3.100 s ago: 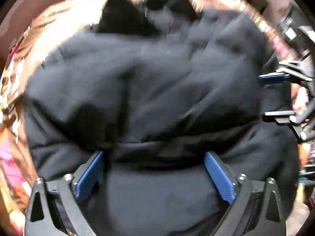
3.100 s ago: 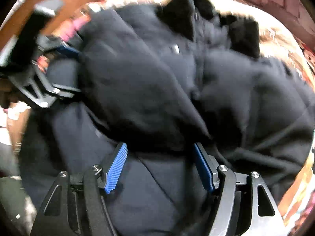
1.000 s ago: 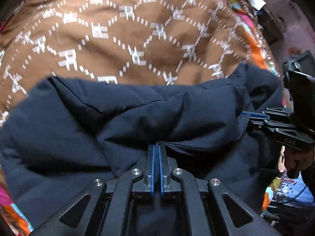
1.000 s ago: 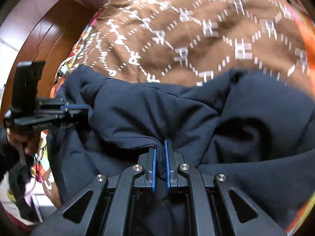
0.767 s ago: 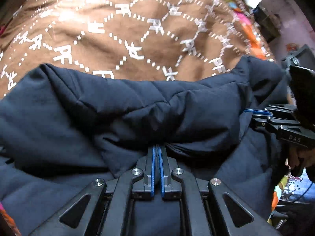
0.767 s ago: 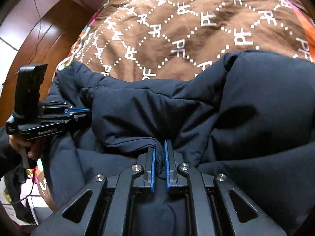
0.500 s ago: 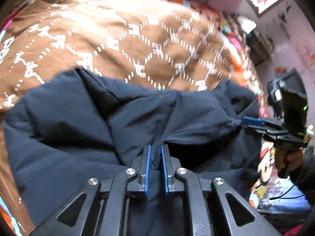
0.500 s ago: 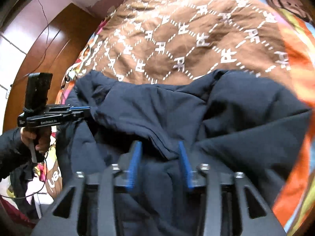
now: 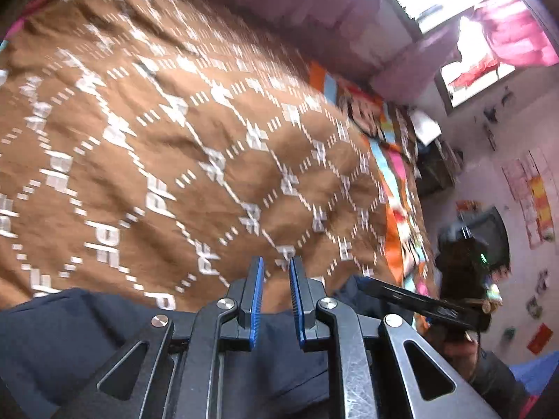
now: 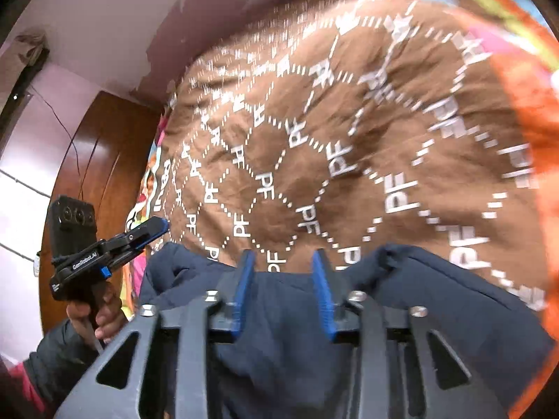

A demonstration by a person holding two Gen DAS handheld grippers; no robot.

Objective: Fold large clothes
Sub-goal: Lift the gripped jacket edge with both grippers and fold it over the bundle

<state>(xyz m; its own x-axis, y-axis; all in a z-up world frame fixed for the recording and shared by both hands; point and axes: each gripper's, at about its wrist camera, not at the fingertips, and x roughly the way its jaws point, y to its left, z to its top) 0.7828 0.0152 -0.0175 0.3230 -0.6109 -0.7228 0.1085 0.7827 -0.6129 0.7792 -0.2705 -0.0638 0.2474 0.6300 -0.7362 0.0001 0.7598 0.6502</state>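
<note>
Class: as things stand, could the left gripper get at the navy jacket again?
Probably yes: the left gripper is open and empty, the navy jacket lies right beneath it on the brown bedspread, nothing between.

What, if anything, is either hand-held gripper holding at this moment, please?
Nothing. The left hand-held gripper and right hand-held gripper both stand open with empty gaps, above the dark navy jacket lying on the brown bedspread.
</note>
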